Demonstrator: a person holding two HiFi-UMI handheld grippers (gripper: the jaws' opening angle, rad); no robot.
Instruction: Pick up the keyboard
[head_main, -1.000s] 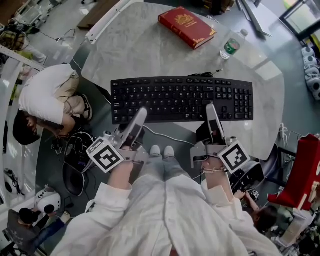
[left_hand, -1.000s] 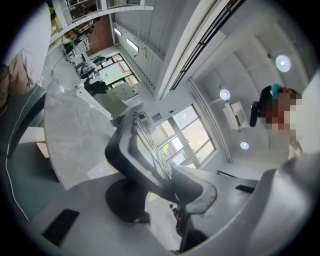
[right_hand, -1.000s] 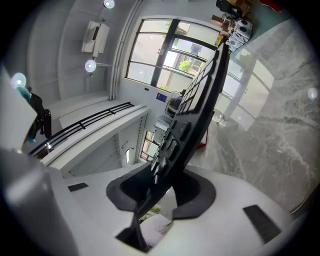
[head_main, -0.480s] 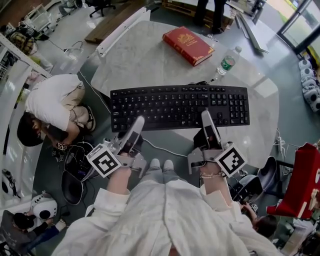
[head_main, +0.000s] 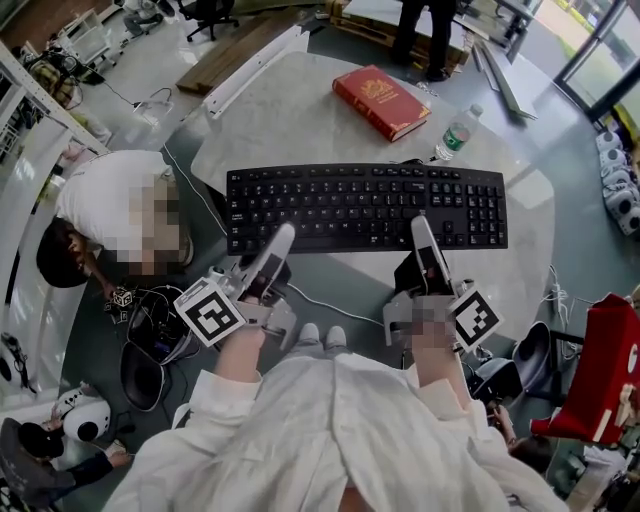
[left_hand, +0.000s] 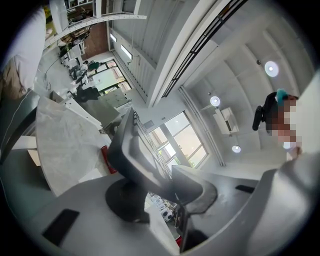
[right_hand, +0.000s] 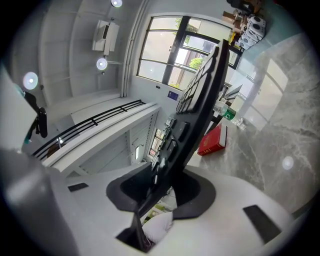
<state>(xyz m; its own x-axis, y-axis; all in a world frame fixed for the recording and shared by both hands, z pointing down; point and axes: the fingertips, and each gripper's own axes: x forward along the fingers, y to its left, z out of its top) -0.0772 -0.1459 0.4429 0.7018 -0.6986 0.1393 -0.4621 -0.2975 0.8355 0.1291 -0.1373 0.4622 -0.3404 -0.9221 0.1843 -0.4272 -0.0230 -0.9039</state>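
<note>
left tongs (head_main: 281, 238) and right tongs (head_main: 421, 230), smooth grey plastic with dark rubbery pads, are each clamped partway closed on the near long edge of a flat, black, rectangular keyboard (head_main: 365, 205). both forearms, in loose white sleeves (head_main: 195, 435), reach side by side toward 12 o'clock, with the tongs almost level. the keyboard stretches crosswise from 9 to 3 o'clock just beyond the tips, over a rounded pale marble table (head_main: 290, 110). a red hardback book (head_main: 382, 102) lies past it at 12 o'clock, a clear plastic bottle (head_main: 453, 133) at 1 o'clock.
</note>
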